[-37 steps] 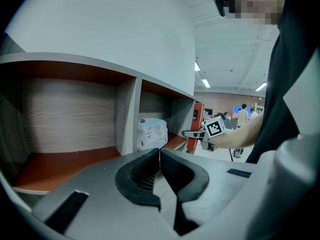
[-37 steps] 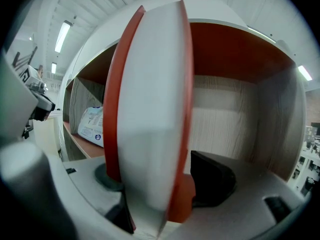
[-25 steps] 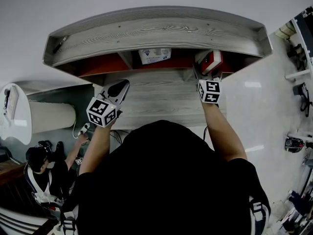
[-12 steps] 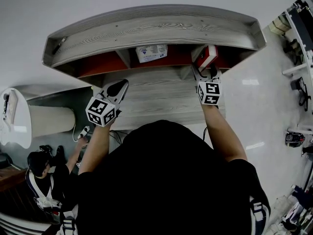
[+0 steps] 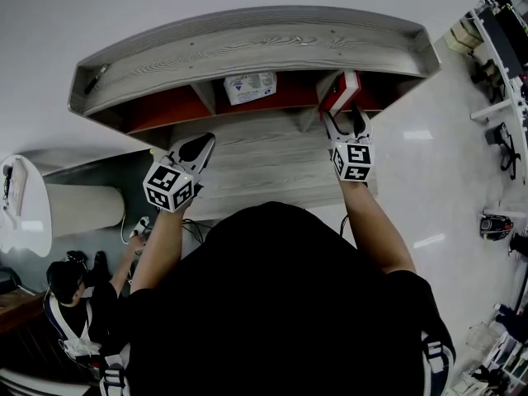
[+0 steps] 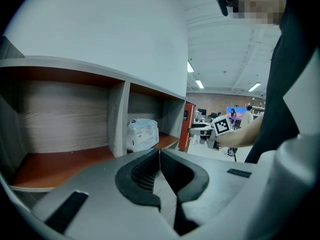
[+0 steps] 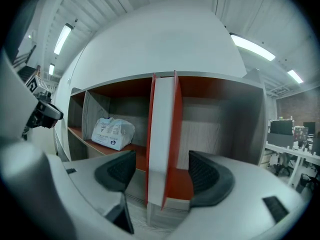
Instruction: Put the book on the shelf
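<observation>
1. You stand at a grey wood-grain shelf (image 5: pixel 247 52) set against a white wall, with red-lined compartments. A matching tabletop (image 5: pixel 264 167) lies under your arms.
2. A second ago the book (image 7: pixel 162 134) leaned to one side in front of the right-hand compartment. It now stands upright with its page edge toward you, and its foot is at that compartment's front lip.
3. Your right gripper (image 5: pixel 346 120) is spread wide. The book stands between its jaws with a gap on either side, so as far as the right gripper view shows you have no grip on it.
4. This suggests the placement is nearly done. The book looks to be only just inside the lip, so it may need a push further in, and a knock as you draw back could tip it.
5. Your left gripper (image 6: pixel 159 159) is closed with nothing in it. It hangs over the tabletop, well apart from the book.
6. A white packet (image 5: pixel 250 87) lies in the middle compartment, with a divider (image 5: pixel 326 89) between it and the book, so it is no obstacle.
7. The left compartment holds nothing that shows, and the back of the right one appears free.
8. Another person (image 5: pixel 70 304) sits low on your left, well clear of the work.
</observation>
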